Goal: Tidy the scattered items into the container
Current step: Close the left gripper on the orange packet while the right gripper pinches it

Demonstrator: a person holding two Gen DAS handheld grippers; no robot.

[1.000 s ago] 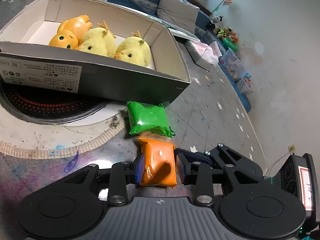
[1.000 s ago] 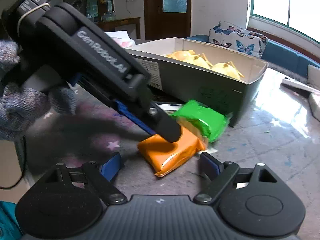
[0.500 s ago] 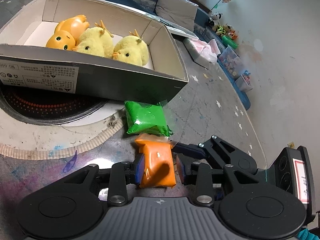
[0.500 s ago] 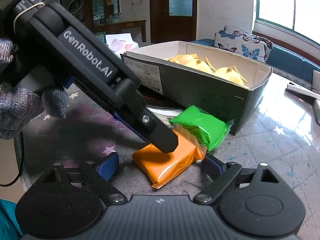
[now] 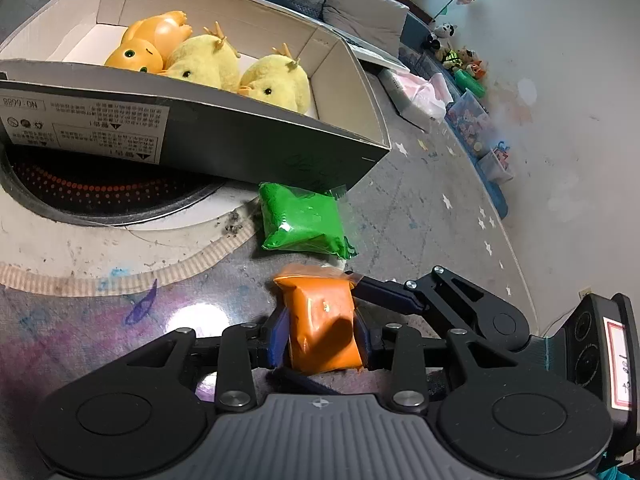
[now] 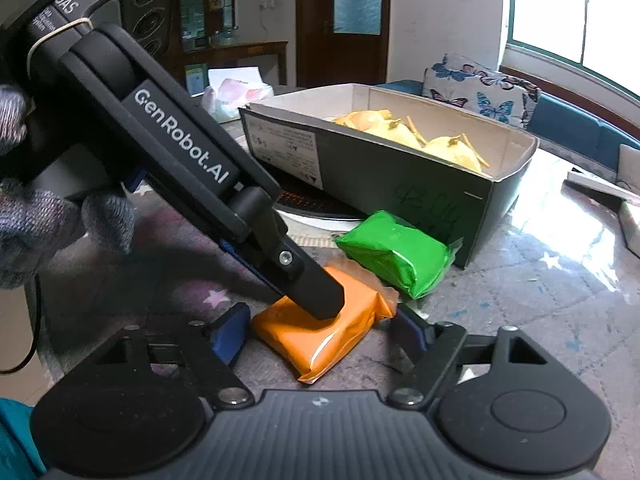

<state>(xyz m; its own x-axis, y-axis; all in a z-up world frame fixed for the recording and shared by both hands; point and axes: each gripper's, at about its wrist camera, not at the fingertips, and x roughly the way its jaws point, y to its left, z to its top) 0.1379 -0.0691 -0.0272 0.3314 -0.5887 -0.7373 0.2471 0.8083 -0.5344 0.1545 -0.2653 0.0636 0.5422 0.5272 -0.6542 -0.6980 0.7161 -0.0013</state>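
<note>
Now the left gripper (image 5: 322, 330) clamps the orange packet (image 5: 322, 328); the right gripper (image 6: 320, 330) is closing around it, green packet (image 5: 304, 220) at twelve o'clock.

Three toys (image 5: 208, 64) lie side by side in a box (image 5: 240, 140) on the bench (image 5: 420, 208). One packet (image 5: 304, 220) touches its front; another packet (image 5: 324, 328) lies nearer, just beside the first.

Daylight pours from the bright, blown-out window (image 6: 576, 28) right of the grey cardboard box (image 6: 400, 168), laying white glare on the glossy star-patterned surface (image 6: 560, 216). Fisheye bending curves every edge; corners darken. The left view is dimmer, softly shadowed.
</note>
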